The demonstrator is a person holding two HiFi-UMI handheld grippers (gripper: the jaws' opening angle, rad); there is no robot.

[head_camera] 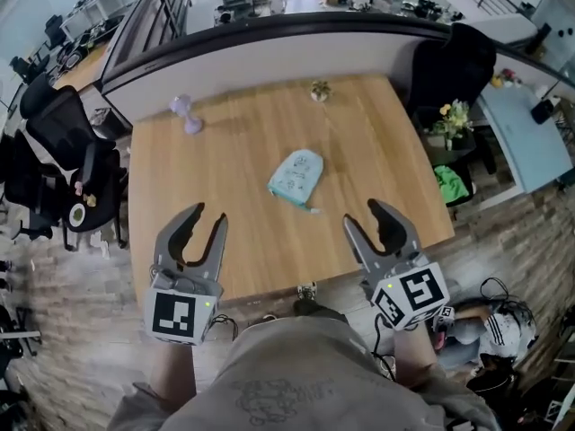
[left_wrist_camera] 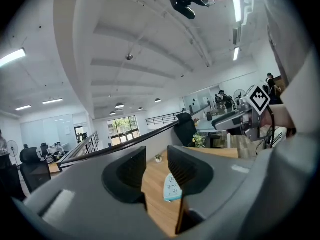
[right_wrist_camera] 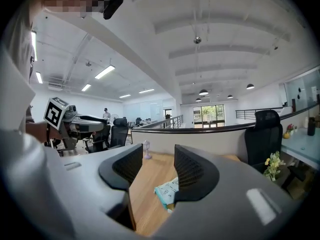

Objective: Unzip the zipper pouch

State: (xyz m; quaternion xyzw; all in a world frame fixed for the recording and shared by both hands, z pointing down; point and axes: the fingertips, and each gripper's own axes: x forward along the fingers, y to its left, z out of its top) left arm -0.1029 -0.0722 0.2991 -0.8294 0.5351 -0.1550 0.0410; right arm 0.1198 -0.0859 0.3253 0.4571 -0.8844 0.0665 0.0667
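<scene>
In the head view the mint-green fabric zipper pouch [head_camera: 296,176] lies flat near the middle of the light wooden tabletop [head_camera: 234,164], ahead of my left gripper [head_camera: 208,215] and my right gripper [head_camera: 363,210], touching neither. In the left gripper view my jaws stand spread and empty, the pouch beyond them. In the right gripper view the jaws are spread and empty too.
</scene>
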